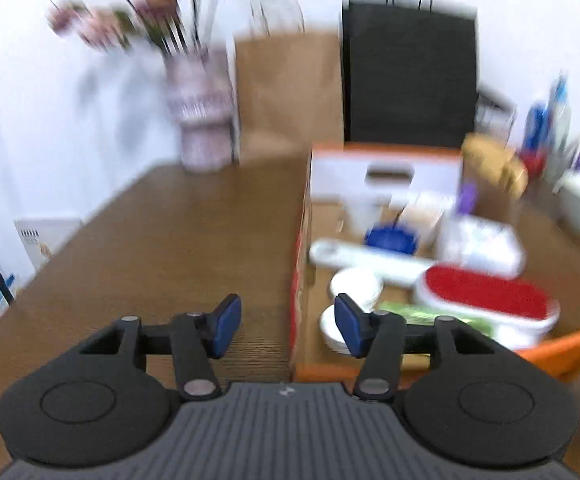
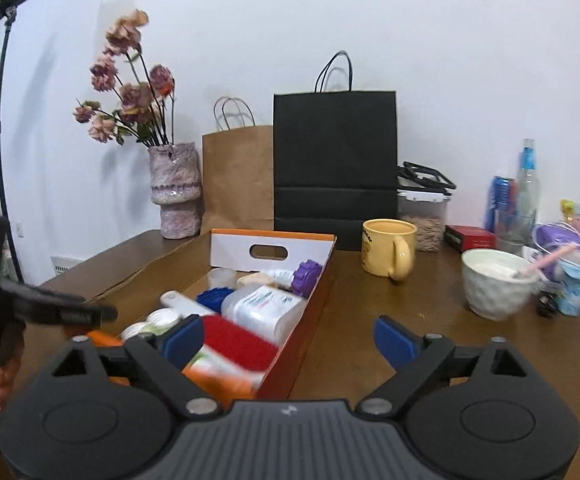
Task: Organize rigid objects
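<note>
1. Brown wood forms the table (image 2: pixel 369 320) that carries everything; a cardboard box (image 2: pixel 309 312) with an orange rim and a white end wall with a handle slot lies lengthwise on it, running from the near edge toward the wall.
2. The box holds the rigid objects packed together: a red-topped white container (image 1: pixel 485 296), a clear white tub (image 2: pixel 266 308), a blue lid (image 2: pixel 214 298), a purple lid (image 2: pixel 307 278), a long white tube (image 1: pixel 365 258) and small white round jars (image 1: pixel 355 286).
3. The left gripper (image 1: pixel 288 326) hovers over the box's near left corner, its blue-padded fingers spread, one over bare table and the other over the box, with nothing between them.
4. The right gripper (image 2: pixel 290 340) hangs over the box's near right wall, its fingers wide apart and empty; one pad sits over the red-topped container, the other over open table.
5. The left wrist view is motion-blurred, so small labels there cannot be read.
6. Along the table's far edge stand a pink vase (image 2: pixel 176 196) of dried flowers, a brown paper bag (image 2: pixel 238 176) and a black paper bag (image 2: pixel 333 164).
7. Right of the box, apart from it, stand a yellow mug (image 2: pixel 389 250) and a white bowl (image 2: pixel 497 284) with a pink utensil in it; bottles and packets crowd the far right corner.
</note>
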The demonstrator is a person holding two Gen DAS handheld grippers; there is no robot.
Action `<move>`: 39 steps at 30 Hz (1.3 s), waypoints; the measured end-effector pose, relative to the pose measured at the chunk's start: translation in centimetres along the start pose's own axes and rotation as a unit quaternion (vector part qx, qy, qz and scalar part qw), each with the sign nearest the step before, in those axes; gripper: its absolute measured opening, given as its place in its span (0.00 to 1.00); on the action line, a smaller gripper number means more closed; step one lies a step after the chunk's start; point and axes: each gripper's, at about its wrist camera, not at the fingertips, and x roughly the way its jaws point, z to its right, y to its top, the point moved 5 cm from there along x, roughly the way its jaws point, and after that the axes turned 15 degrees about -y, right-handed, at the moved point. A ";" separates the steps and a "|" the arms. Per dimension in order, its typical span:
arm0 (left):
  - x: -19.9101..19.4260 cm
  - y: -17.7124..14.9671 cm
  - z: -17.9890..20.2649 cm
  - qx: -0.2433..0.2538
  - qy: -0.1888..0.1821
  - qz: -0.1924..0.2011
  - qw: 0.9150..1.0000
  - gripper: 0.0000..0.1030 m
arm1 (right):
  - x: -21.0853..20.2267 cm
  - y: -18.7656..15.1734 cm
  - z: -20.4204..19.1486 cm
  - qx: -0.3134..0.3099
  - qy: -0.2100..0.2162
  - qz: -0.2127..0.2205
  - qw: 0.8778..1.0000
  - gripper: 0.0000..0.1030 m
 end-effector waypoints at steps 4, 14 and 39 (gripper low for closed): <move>-7.5 -0.7 2.4 0.005 -0.006 0.077 0.997 0.62 | -6.4 -1.4 -0.2 0.024 0.003 0.017 1.000 0.96; -22.9 -7.0 8.8 0.021 -0.033 0.126 0.991 0.90 | -20.0 -5.0 -1.1 0.009 -0.012 0.047 0.999 1.00; -34.8 -16.4 11.0 0.031 -0.002 0.160 0.987 1.00 | -31.1 -11.1 -0.4 0.049 -0.032 0.067 0.996 1.00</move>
